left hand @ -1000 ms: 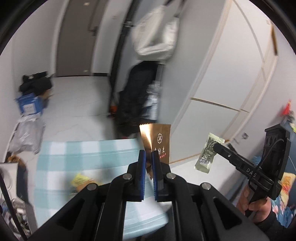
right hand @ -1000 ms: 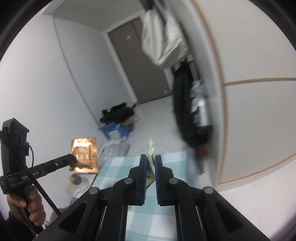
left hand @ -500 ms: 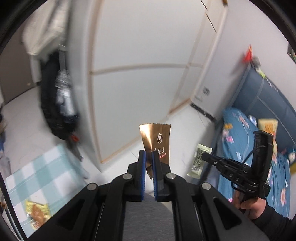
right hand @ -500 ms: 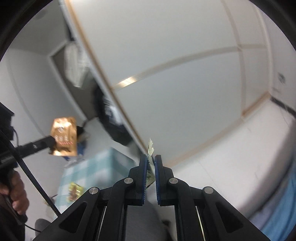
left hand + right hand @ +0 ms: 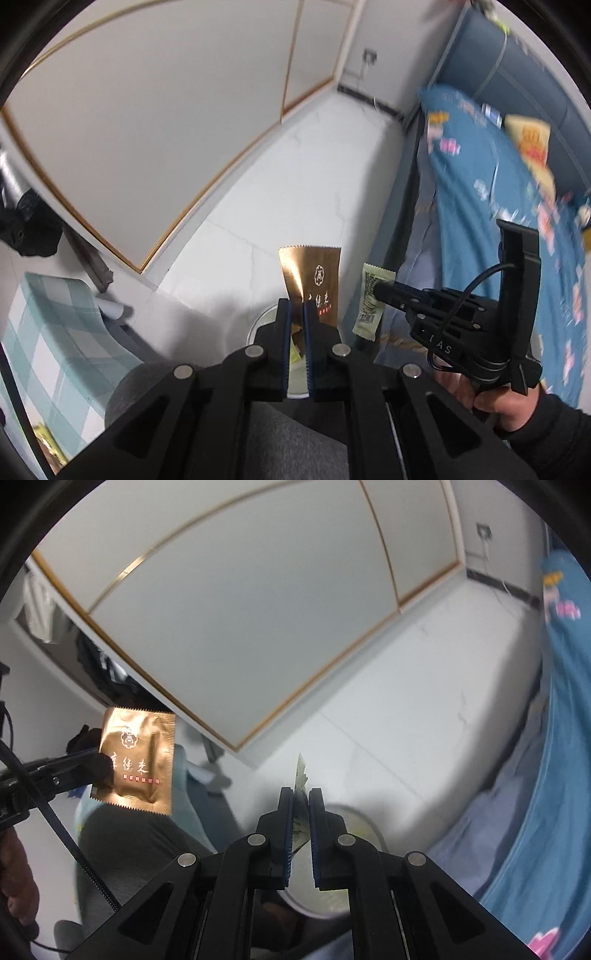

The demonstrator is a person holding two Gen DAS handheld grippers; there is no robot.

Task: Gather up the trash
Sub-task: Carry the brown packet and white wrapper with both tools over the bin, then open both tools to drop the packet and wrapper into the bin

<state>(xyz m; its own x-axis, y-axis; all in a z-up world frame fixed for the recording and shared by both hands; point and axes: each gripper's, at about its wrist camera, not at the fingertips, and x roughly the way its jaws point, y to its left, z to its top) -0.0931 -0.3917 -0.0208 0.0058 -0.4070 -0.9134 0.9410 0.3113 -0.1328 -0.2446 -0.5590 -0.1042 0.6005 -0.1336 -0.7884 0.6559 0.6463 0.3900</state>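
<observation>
My left gripper is shut on a brown-gold foil wrapper, held upright; it also shows in the right wrist view. My right gripper is shut on a pale green wrapper, seen edge-on; in the left wrist view it hangs from the right gripper's tip. Both wrappers hang over a round white bin, whose rim also shows below the right gripper. Some wrappers lie inside the bin.
A white tiled floor runs along white cupboard doors. A bed with blue patterned bedding stands on the right. A table with a teal checked cloth is at the left. My grey trouser leg is below.
Both grippers have swung right, away from the checked table, and tilted down toward the floor. The round bin has come into view beneath both held wrappers.
</observation>
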